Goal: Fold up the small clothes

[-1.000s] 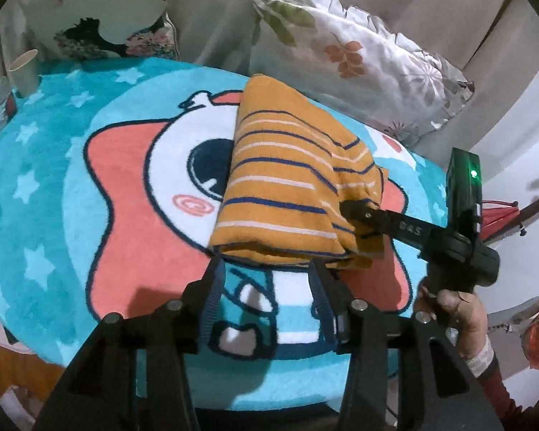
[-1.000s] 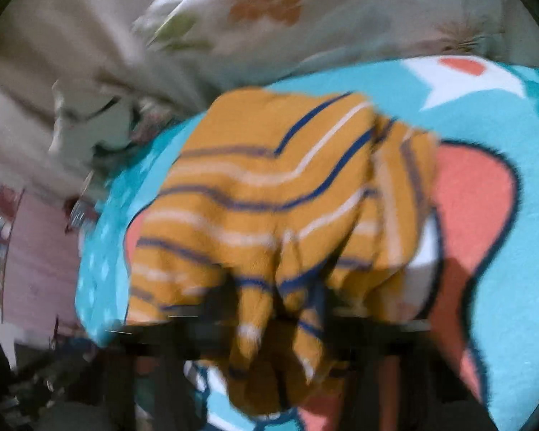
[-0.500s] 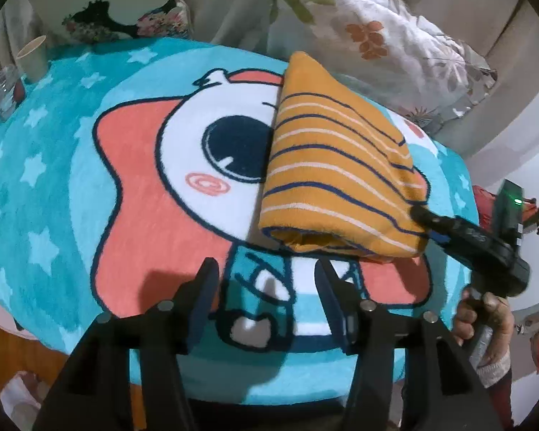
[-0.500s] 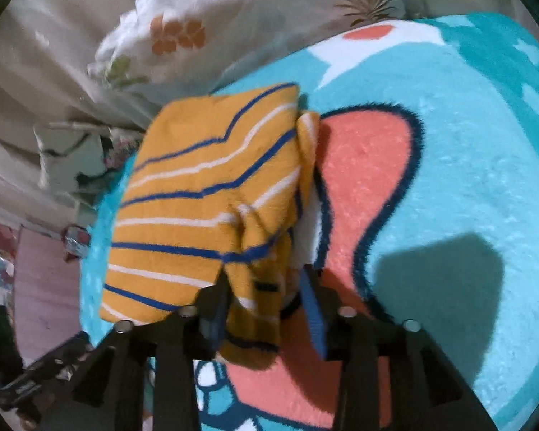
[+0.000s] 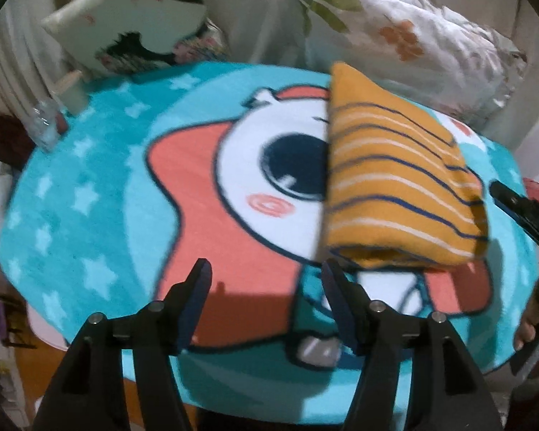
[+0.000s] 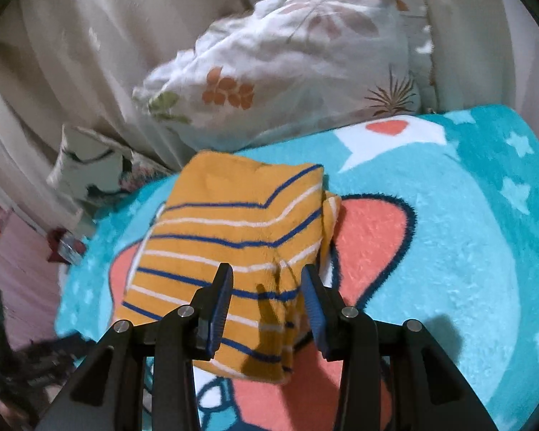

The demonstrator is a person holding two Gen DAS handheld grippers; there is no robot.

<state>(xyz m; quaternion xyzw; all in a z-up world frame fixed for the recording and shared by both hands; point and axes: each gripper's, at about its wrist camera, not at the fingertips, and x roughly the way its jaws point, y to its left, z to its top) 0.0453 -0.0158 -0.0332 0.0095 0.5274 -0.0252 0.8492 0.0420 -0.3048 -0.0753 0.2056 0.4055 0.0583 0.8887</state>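
Observation:
A folded orange garment with blue and white stripes (image 5: 395, 186) lies on a turquoise cartoon rug (image 5: 90, 186), right of centre in the left wrist view. It also shows in the right wrist view (image 6: 233, 237). My left gripper (image 5: 264, 280) is open and empty, above the rug just left of the garment's near edge. My right gripper (image 6: 266, 280) is open and empty, hovering over the garment's near end, its jaws apart. The right gripper also shows at the right edge of the left wrist view (image 5: 521, 208).
A floral white pillow (image 6: 287, 64) and a printed cushion (image 5: 133, 32) lean behind the rug. A paper cup (image 5: 70, 88) and a glass (image 5: 45, 125) stand at the rug's far left. The rug (image 6: 467, 215) ends at a drop in front.
My right gripper has let go of the garment and drawn back, now open above it. My left gripper has shifted left and away from the garment. The garment lies folded and flat.

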